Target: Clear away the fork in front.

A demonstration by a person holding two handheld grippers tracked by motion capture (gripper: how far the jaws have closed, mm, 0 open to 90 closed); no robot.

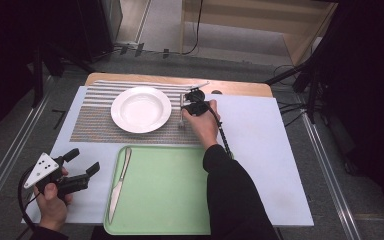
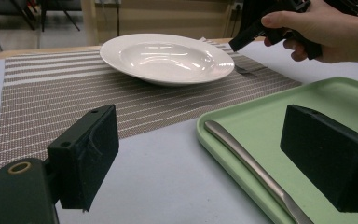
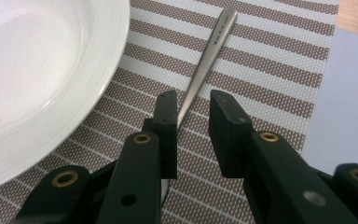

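A metal fork (image 1: 181, 119) lies on the striped placemat (image 1: 95, 125), just right of the white deep plate (image 1: 141, 109). My right gripper (image 1: 185, 106) hovers low over it. In the right gripper view its jaws (image 3: 193, 105) stand a little apart on either side of the fork handle (image 3: 216, 37), with gaps showing, beside the plate rim (image 3: 37, 79). My left gripper (image 1: 86, 160) is held wide open above the white table at the front left, nothing between its pads (image 2: 88, 154). A table knife (image 1: 120, 182) rests in the green tray (image 1: 170, 190).
Another thin metal utensil (image 1: 194, 86) lies along the placemat's far edge. The tray (image 2: 261, 116) sits at the table's front, with the knife (image 2: 251, 170) along its left side. Black stands and cables surround the table on the floor.
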